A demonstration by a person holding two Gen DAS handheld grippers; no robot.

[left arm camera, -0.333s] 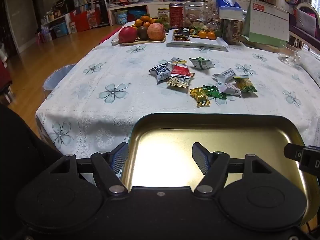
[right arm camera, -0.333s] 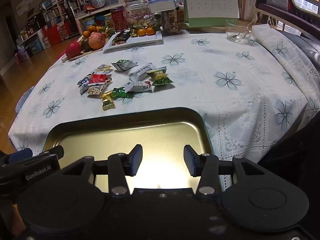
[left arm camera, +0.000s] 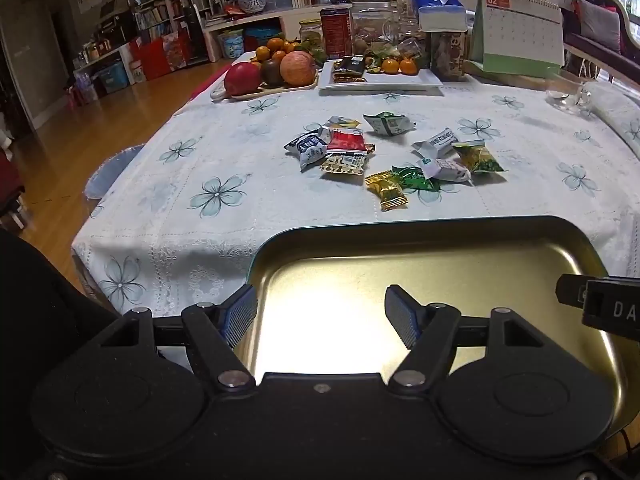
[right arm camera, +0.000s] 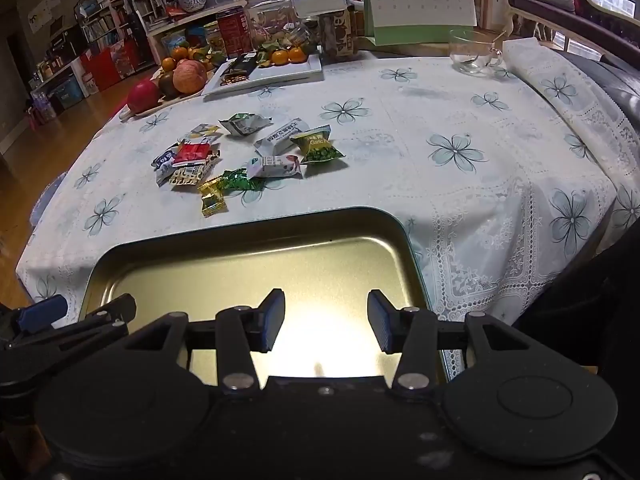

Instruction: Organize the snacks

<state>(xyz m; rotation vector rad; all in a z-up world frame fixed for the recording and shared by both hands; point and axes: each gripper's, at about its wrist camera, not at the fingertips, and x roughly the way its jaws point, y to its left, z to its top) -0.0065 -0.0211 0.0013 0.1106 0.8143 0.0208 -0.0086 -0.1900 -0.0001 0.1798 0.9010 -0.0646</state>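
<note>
Gold-toned metal fills the near part of both wrist views: a shallow tray [left arm camera: 460,248] with rounded corners sits at the near edge of the table, on a white tablecloth [left arm camera: 240,152] printed with pale blue flowers. The left gripper [left arm camera: 321,312] hangs over the tray's near left part with its jaws spread wide, nothing between its blue ribbed pads and nothing touching them. The right gripper [right arm camera: 326,320] hangs over the tray's near right part, angled down toward it, with its jaws at a narrower gap, likewise holding nothing. Beyond the tray's far rim, apart from it, the snack packets lie loose on the cloth in a scattered cluster: a gold-wrapped candy [left arm camera: 386,191] nearest the tray, a green-wrapped candy [left arm camera: 416,178] touching it, a white packet [left arm camera: 446,168] and a green pea packet [left arm camera: 478,157] just beside those, and farther left a red packet [left arm camera: 346,141] resting on a blue-and-white packet [left arm camera: 308,149] and a gold-patterned packet [left arm camera: 344,164]. Well beyond the tray, at the table's far edge, stand a board of fruit [left arm camera: 276,70], a white plate [left arm camera: 380,78], a desk calendar [left arm camera: 516,32] and a glass cup [right arm camera: 472,50].
</note>
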